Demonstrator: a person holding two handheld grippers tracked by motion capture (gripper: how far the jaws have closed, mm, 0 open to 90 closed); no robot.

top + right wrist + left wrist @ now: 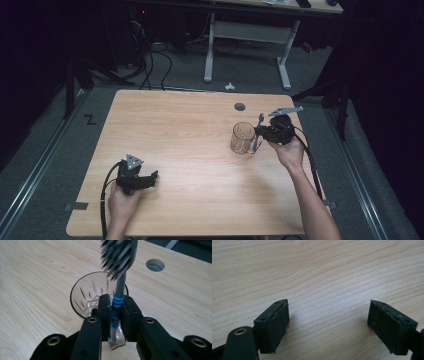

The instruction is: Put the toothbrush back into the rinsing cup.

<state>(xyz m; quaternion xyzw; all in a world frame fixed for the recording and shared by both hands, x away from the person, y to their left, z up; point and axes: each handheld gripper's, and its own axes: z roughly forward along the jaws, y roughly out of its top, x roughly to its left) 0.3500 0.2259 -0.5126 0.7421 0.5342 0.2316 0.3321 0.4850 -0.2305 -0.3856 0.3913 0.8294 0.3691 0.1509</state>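
Right gripper view | right gripper [115,312] clamps toothbrush [117,298] upright (bristles up) | beside glass [86,298]

Matt pale wood-grain table [190,130], clear cut glass tumbler [86,296], toothbrush [119,287] seemingly plastic, ribbed blue grip

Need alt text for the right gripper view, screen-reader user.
The right gripper is shut on a grey toothbrush with blue grip rings, held upright with the bristles at the top. Just behind it, an empty cut-glass tumbler stands on the light wooden table, which has a round cable hole farther back.
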